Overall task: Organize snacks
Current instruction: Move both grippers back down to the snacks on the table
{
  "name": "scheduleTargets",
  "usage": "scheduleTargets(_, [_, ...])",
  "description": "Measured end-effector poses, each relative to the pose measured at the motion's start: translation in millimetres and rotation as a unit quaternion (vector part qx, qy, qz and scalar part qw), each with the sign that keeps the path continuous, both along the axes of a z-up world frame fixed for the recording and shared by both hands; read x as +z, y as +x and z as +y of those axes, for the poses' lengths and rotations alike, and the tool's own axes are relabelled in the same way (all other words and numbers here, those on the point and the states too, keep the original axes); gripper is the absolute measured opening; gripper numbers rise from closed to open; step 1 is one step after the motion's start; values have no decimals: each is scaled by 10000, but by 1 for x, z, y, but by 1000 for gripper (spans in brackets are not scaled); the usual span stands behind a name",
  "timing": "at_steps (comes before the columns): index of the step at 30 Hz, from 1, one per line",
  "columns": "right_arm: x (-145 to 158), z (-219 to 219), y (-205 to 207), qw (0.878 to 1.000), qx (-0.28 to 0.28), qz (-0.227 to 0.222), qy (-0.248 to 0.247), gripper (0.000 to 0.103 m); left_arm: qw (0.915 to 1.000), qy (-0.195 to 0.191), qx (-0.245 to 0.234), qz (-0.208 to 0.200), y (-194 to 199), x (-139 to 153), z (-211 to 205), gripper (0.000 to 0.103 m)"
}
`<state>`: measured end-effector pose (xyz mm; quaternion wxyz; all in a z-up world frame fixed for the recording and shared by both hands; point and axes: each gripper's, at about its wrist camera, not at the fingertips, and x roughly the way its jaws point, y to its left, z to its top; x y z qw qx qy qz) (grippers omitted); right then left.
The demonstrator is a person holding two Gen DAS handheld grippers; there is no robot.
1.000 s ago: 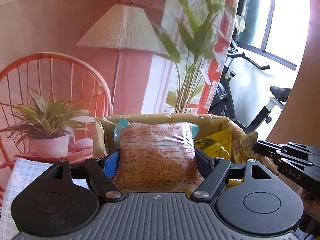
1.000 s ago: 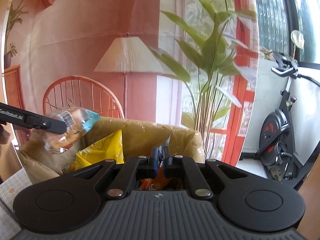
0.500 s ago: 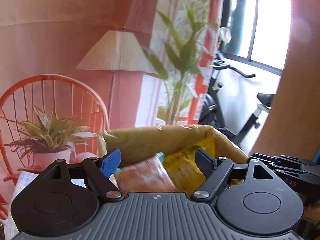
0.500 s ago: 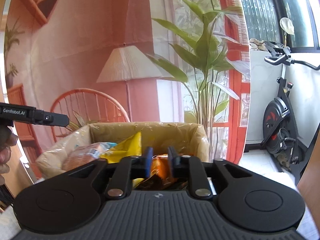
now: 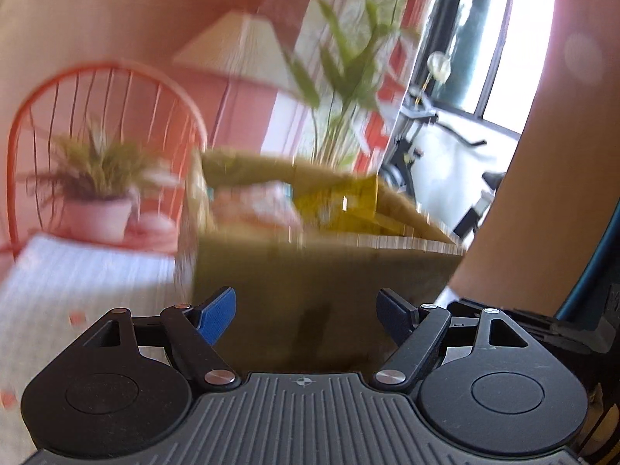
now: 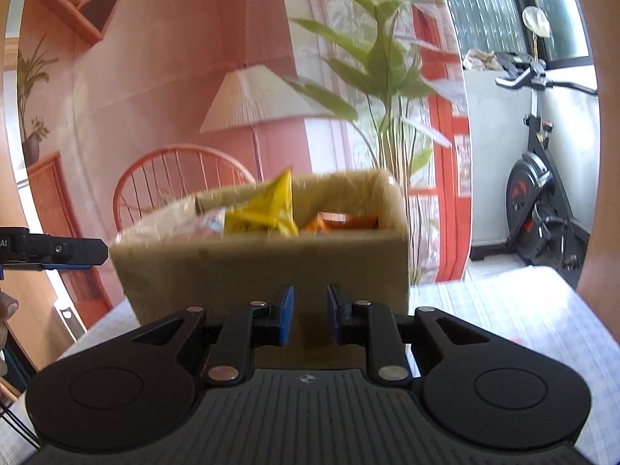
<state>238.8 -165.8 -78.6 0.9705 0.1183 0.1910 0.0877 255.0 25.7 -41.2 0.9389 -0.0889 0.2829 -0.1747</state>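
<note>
A squarish, soft-sided tan box (image 6: 267, 271), lined with crinkly clear plastic, stands on the desk (image 6: 503, 310) under a pale checked cloth. Everything of the task sits inside that box: a glossy yellow snack bag (image 6: 271, 209) pokes a pointed corner above the rim at the middle, an orange packet (image 6: 341, 223) lies to the right of it, and a clear-wrapped pinkish pack (image 6: 197, 224) rests toward the box's left side (its print is too blurred to read).

The left claw (image 5: 306, 310) hangs in front of the box's near wall, its blue ribbed pads spread wide with nothing between them, so it is released. The right claw (image 6: 308, 308) also faces the near wall; its flat blue pads have just been parting and now stand a narrow gap apart, empty.

From the right wrist view, the left claw's black finger reaches in level to the left of the box, not touching it.

Behind the box hangs a printed backdrop; an exercise bike (image 6: 542, 193) stands to its right.
</note>
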Motion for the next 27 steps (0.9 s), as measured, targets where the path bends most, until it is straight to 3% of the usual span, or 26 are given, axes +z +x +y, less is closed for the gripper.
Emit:
scheduleTargets(8, [-41,11,-15,9982,-4,598,76,21,9957,302,-342,812,-5,-70,-16,69])
scheduleTargets(15, [-76,24,-28,9930,138,1172,68,22,9813,601,-1187,1393,-16,-118,-25,68])
scheduleTargets(17, [-85,27,-32,9907,110,1353,92,29,9769,638,-1364,1517,-18,-128,-26,68])
scheduleTargets(27, [-98,35,-32,9864,217,1628,89,30,9662,920,-1849,1545,-24,-147,-41,63])
